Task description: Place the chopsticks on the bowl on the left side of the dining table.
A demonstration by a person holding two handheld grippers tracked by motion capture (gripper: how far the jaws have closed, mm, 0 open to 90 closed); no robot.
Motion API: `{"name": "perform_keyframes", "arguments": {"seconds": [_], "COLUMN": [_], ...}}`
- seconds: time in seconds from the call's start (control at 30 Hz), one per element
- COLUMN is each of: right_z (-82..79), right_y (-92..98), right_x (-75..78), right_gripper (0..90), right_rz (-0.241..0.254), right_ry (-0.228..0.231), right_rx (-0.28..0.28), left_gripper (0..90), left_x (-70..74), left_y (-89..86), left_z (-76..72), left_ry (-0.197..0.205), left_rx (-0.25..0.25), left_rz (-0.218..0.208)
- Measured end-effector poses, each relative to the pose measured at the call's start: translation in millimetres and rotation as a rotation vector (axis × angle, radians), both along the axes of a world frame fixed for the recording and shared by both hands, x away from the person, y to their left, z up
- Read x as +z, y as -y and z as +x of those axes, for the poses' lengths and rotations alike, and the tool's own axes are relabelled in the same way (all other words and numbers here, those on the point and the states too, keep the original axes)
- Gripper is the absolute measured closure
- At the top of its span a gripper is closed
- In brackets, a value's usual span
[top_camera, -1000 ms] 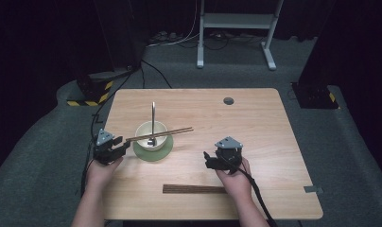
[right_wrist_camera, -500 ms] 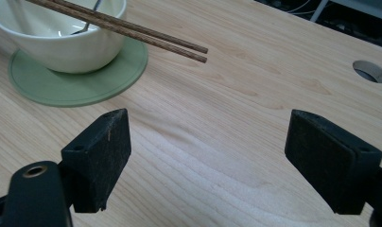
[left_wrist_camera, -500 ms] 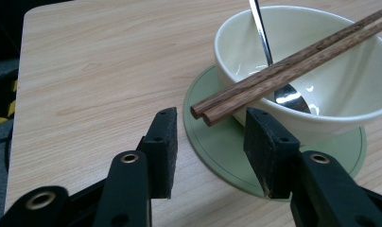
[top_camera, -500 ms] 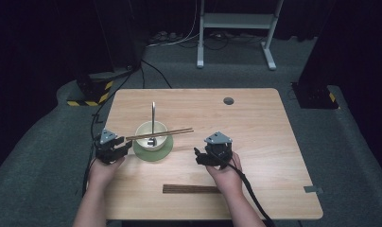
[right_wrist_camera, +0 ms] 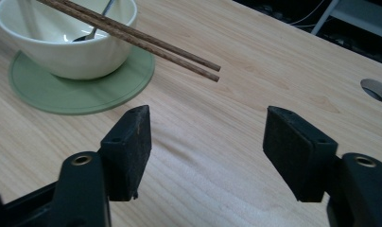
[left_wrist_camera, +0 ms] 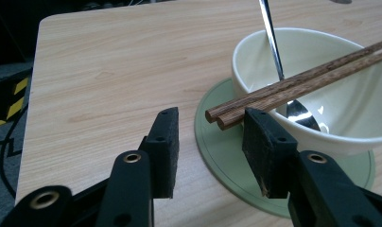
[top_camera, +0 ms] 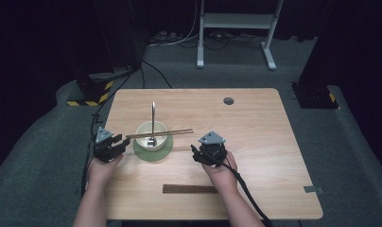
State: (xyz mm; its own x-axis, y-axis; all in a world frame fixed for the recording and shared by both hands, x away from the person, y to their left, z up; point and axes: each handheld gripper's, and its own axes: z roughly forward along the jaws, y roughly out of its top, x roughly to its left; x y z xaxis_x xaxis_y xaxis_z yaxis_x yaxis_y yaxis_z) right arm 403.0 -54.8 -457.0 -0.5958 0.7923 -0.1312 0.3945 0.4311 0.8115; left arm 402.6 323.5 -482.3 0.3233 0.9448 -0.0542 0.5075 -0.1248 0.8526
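Observation:
A cream bowl (top_camera: pixel 151 135) stands on a green round mat (top_camera: pixel 153 150) left of the table's middle. A metal spoon (top_camera: pixel 152 120) leans in the bowl, and a pair of brown chopsticks (top_camera: pixel 160 134) lies across its rim. My left gripper (top_camera: pixel 114 145) is open just left of the bowl; in the left gripper view the chopsticks' blunt ends (left_wrist_camera: pixel 216 117) sit between the jaws, close to the right one. My right gripper (top_camera: pixel 198 153) is open right of the mat, with the chopsticks' thin tips (right_wrist_camera: pixel 212 73) a short way ahead of it.
A dark brown strip (top_camera: pixel 189 189) lies flat near the front edge, beside the right wrist. A round cable hole (top_camera: pixel 228 100) is at the back right of the table (top_camera: pixel 255 142). Cables trail from both grippers off the table's front.
The right gripper has moved left and forward toward the bowl and the chopsticks' tips. The left gripper has edged slightly closer to the chopsticks' blunt ends.

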Motion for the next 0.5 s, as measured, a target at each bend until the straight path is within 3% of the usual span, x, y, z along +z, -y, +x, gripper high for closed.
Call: {"name": "perform_keyframes", "arguments": {"seconds": [0.13, 0.37, 0.5], "right_z": [8.3, 21.7, 27.5], "right_y": [-2.3, -10.6, -13.9], "right_x": [-4.5, -12.9, -17.5], "right_gripper": [40.1, 51.3, 56.6], "right_rz": [0.005, 0.022, 0.032], "right_ry": [-0.001, -0.004, -0.013], "right_rx": [-0.026, -0.048, -0.062], "left_gripper": [56.6, 55.5, 55.5], "left_x": [-1.3, -0.9, -0.8], "left_y": [0.1, 1.9, 3.7], "left_z": [1.5, -5.9, -5.8], "left_ry": [0.006, -0.017, -0.005], "left_rx": [-0.003, 0.001, -0.012], "left_rz": [-0.007, 0.021, 0.022]}}
